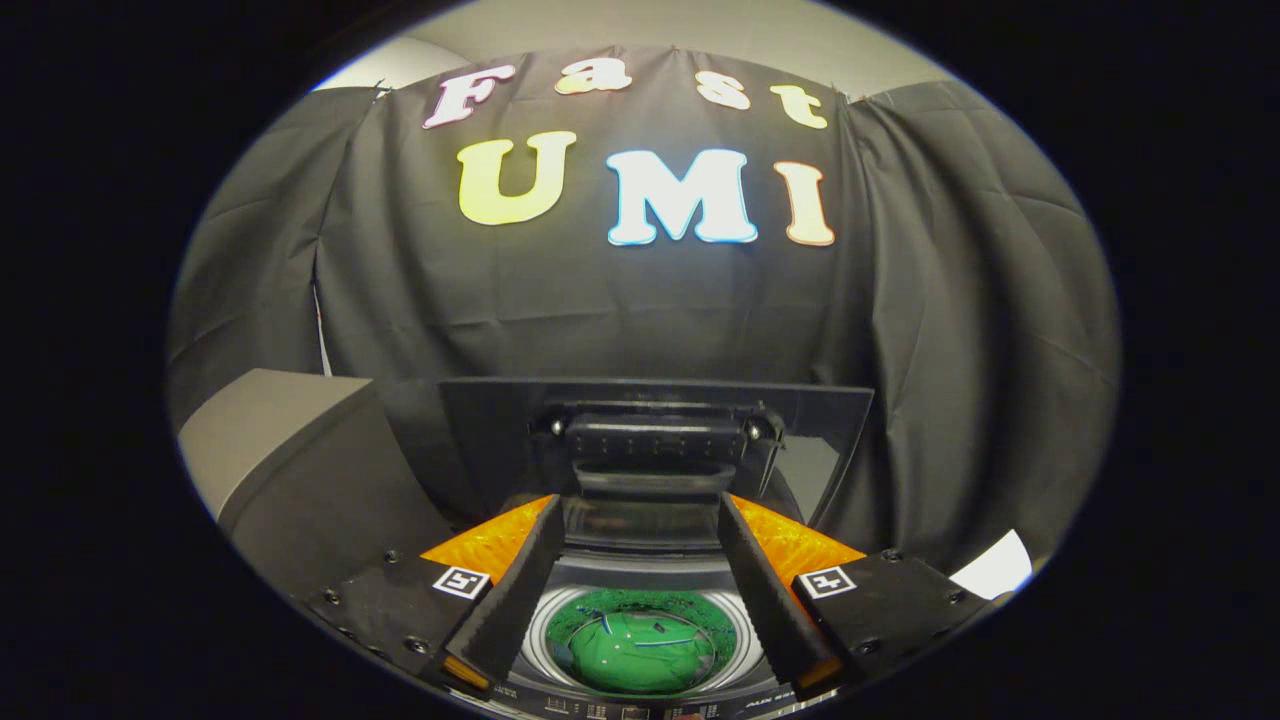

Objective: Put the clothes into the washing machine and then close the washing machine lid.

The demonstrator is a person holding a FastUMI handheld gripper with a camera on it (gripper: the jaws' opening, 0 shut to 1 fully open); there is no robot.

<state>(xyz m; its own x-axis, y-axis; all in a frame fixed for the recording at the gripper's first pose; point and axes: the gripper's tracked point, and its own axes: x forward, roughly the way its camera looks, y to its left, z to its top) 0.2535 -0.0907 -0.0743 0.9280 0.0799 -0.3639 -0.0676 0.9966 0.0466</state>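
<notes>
Black cloth wall (640,320), creased — pale ceiling (700,25)

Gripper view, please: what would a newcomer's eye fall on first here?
The bright green garment stands out most, lying down in the drum of the washing machine, seen between the open fingers of the hand-held gripper. Next comes the machine's dark lid, raised upright just beyond the fingers, with nothing held between them.
</notes>
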